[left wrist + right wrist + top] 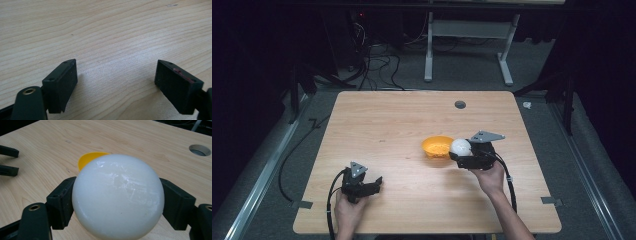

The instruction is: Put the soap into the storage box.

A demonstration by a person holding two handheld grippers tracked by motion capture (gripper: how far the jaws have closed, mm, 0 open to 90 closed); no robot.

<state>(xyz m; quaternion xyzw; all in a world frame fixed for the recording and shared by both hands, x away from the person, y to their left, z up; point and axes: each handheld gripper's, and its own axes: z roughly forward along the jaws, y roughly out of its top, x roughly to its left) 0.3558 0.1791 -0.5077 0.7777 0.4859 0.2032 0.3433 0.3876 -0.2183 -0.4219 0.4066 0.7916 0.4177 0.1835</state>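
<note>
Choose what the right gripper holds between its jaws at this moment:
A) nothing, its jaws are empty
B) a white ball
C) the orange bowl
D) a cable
B: in the right gripper view, the right gripper has its two black jaws pressed on either side of the white ball, with the orange bowl behind it.

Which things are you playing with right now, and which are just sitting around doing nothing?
In use:
- white ball, held between the right gripper fingers
- orange bowl, right beside the ball, probably where it goes

Just sitting around:
- left gripper, open over bare table
- round hole in the tabletop
- cables and the table frame on the floor behind
</note>
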